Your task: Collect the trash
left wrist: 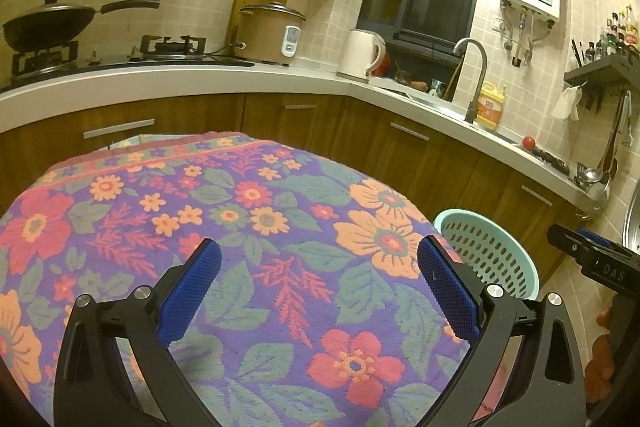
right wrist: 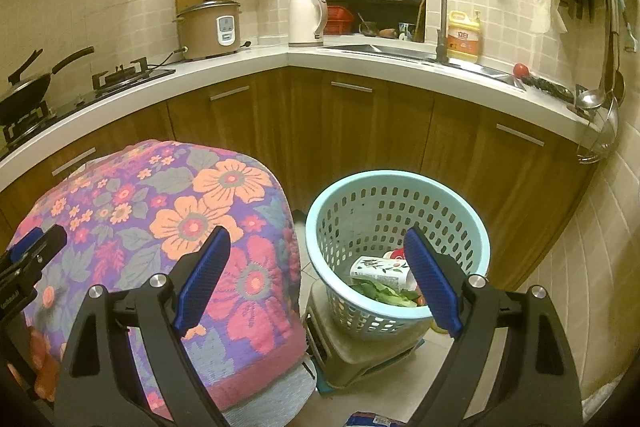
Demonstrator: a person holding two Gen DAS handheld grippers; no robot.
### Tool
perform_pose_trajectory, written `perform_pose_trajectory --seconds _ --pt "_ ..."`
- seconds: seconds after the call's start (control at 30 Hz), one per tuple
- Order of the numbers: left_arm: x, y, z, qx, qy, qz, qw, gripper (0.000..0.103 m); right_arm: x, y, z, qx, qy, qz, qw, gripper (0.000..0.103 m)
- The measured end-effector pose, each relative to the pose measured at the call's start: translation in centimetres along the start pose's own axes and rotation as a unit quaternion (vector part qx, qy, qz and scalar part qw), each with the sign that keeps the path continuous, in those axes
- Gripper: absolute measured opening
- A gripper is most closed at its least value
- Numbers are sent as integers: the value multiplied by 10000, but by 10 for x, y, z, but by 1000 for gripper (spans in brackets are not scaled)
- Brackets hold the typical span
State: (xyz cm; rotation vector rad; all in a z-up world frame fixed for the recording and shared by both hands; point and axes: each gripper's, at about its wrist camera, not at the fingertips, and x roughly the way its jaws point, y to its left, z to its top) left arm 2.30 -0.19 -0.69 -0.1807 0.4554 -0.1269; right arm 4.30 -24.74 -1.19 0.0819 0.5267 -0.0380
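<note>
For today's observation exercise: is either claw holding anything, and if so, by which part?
Nothing is held. The left claw is open over the floral cloth; the right claw is open near the basket.

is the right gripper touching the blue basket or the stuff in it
Apart. In the right wrist view the right gripper is open and empty, raised above the basket; the carton and greens lie low inside.
</note>
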Motion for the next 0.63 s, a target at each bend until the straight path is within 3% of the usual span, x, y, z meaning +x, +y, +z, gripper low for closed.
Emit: perform_pose_trajectory --seconds 0.27,0.63 --pt "-3 3 0 23 -149 26 9999 95 0 -1 0 7 8 6 10000 84" --pt "1 6 0 -40 5 34 10000 95 0 -1 -1 25 15 2 10000 84"
